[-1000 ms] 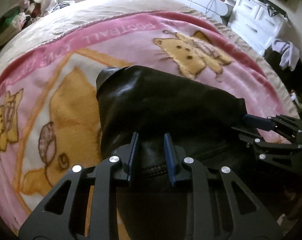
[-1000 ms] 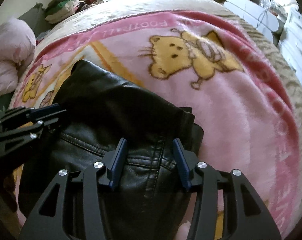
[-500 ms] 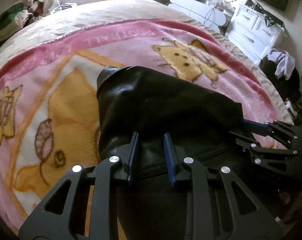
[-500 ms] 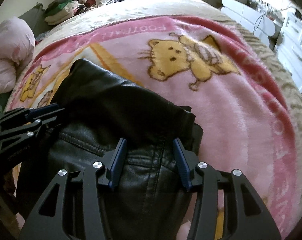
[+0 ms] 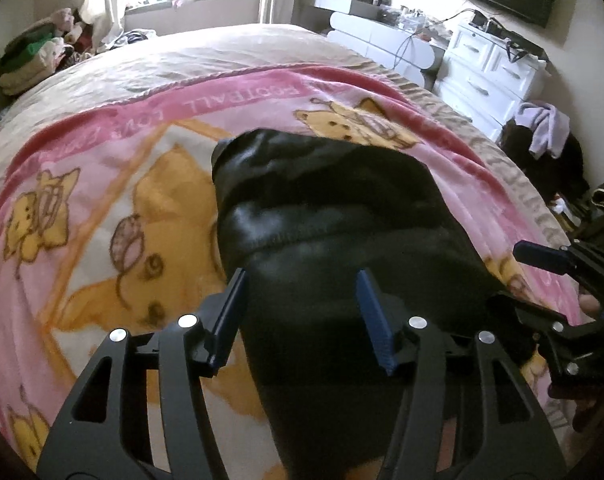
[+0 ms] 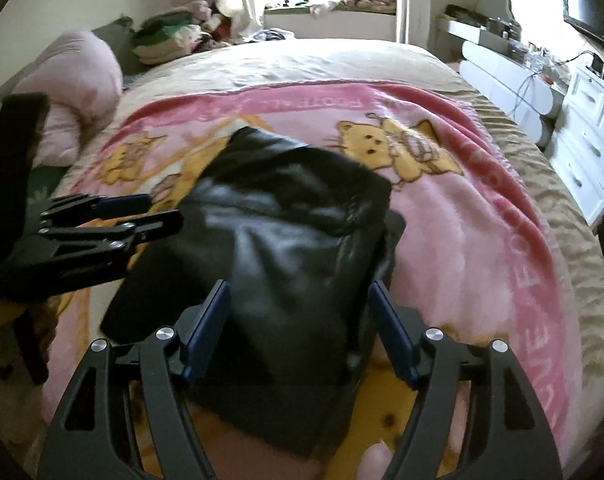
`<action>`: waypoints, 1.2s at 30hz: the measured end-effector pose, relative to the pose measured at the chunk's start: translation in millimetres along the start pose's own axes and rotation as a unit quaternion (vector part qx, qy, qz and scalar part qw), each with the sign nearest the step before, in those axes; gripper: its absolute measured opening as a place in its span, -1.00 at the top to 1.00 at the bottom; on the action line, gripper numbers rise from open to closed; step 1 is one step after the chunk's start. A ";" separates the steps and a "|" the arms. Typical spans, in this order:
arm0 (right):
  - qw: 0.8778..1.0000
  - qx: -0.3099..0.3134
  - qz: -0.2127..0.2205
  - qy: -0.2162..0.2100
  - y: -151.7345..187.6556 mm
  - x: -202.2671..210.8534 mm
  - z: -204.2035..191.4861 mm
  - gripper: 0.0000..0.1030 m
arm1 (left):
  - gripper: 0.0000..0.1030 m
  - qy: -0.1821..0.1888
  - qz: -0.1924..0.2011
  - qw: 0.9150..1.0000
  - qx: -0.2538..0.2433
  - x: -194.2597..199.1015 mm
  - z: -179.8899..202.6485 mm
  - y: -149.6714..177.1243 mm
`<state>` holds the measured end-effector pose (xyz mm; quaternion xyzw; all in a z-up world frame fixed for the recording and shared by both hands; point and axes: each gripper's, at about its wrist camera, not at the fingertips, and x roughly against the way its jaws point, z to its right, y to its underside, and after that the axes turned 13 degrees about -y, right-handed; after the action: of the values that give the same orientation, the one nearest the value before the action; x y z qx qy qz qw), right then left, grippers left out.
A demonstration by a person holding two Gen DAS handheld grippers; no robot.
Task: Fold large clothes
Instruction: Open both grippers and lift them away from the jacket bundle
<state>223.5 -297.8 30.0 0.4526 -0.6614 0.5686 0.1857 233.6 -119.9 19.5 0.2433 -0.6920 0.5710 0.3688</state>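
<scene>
Both grippers (image 5: 302,316) (image 6: 297,328) now opening (off black garment (image 6: 285,240))

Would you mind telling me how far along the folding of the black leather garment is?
Done: the black leather garment lies doubled over on the pink blanket. In hand: both the left tongs and right tongs are opening, pads clear of it. Left: possibly another fold or tidying; I cannot tell.

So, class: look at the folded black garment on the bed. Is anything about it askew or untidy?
The black leather garment lies folded on the pink bear blanket, but its layers do not line up: a lower layer pokes out past the top fold at the right edge. The left gripper and right gripper are opening, their pads clear of it.
</scene>
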 end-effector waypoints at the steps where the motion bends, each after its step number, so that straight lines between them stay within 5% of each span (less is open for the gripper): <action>1: 1.000 0.001 0.000 -0.004 4.7 3.0 -3.5 -0.34 | 0.06 0.000 -0.001 1.000 0.000 2.1 -0.2 4.8; 13: 0.995 -0.076 -0.061 -0.017 57.2 -33.7 15.3 -0.32 | -0.08 0.008 -0.039 0.999 0.009 -5.2 4.8 46.3; 20: 0.997 -0.070 -0.010 -0.014 58.9 -2.7 2.6 -0.36 | -0.26 0.013 -0.021 1.000 0.010 21.6 4.8 52.9; 28: 0.996 -0.065 0.059 0.005 71.8 50.9 -17.0 -0.83 | -0.82 0.023 0.003 0.999 0.026 61.9 2.7 62.8; 36: 0.992 -0.064 0.105 -0.001 88.8 87.8 -36.4 -0.91 | -0.82 0.029 0.035 0.998 0.045 103.6 -9.0 79.8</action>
<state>96.0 -303.2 55.2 0.3686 -0.7403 0.5410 0.1530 112.1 -84.1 53.1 0.2183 -0.6629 0.6209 0.3568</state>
